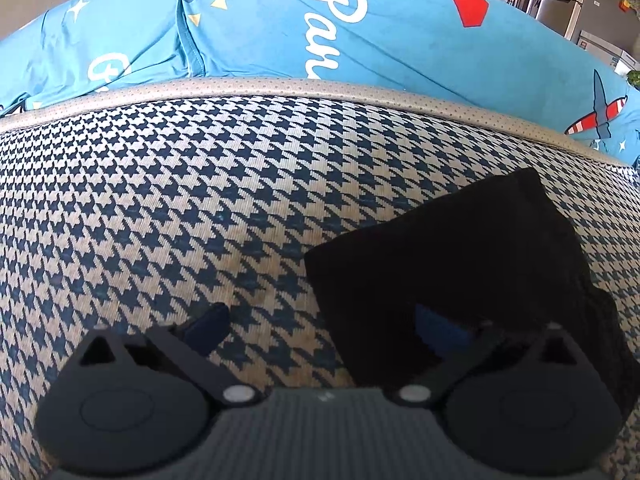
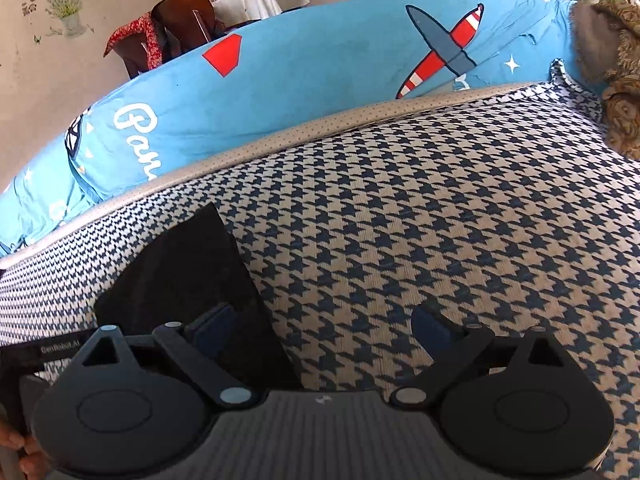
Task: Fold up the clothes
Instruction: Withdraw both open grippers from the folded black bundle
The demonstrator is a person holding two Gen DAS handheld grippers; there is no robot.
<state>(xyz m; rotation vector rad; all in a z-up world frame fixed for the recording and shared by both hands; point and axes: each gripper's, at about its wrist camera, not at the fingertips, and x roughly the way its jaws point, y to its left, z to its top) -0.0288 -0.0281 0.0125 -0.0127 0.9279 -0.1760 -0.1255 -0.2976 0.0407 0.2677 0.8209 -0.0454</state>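
A folded black garment (image 1: 452, 272) lies flat on the houndstooth cushion (image 1: 200, 200). In the left wrist view it sits at the right, under my right-hand finger. My left gripper (image 1: 324, 328) is open and empty, just above the cushion at the garment's left edge. In the right wrist view the same black garment (image 2: 180, 276) lies at the left, under the left-hand finger. My right gripper (image 2: 324, 328) is open and empty, over the garment's right edge and bare cushion (image 2: 440, 220).
A blue patterned quilt (image 1: 320, 28) is bunched along the cushion's far edge, also in the right wrist view (image 2: 320, 72). A brown furry thing (image 2: 616, 80) lies at the far right. Chairs and a table (image 2: 248, 0) stand beyond.
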